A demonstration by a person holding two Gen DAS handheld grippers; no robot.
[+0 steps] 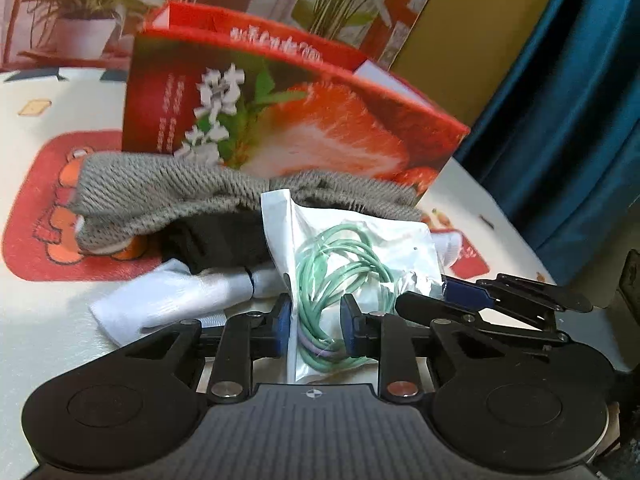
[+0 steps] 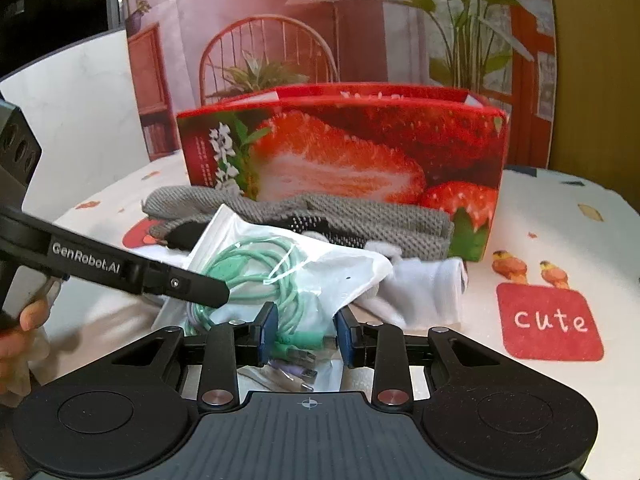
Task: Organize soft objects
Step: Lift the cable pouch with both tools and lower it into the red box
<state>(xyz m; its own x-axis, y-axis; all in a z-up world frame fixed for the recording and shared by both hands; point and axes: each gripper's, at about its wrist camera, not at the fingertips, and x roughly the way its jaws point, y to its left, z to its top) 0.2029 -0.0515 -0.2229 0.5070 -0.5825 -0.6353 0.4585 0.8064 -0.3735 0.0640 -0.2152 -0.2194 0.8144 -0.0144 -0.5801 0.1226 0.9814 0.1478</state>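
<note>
the bench (image 2: pixel 560 216) carries a pale cloth printed with red patches, and it drops away at its right edge beside a blue curtain (image 1: pixel 560 120); you have open cloth to the right of the pile around the "cute" patch (image 2: pixel 550 322), and more to the far left. the red strawberry box (image 2: pixel 360 152) stands upright at the back with its top open, and the soft things lie pushed up against its front wall. a grey knitted piece (image 1: pixel 160 188) stretches across that front, with a dark cloth (image 1: pixel 216 244) under it and white socks (image 1: pixel 176 296) spread nearer to you. on top of the pile lies a clear packet (image 2: pixel 320 276) holding a coiled green cable (image 1: pixel 340 264), and it reaches right down to both of your tools. your left gripper (image 1: pixel 316 324) has the packet's near end between its blue pads, jaws partly closed, though whether they press it you cannot tell. your right gripper (image 2: pixel 307 330) likewise straddles the packet's plug end with narrow jaws, grip unclear. the left tool's arm crosses just in front of the right one, so the two crowd each other over the packet.
</note>
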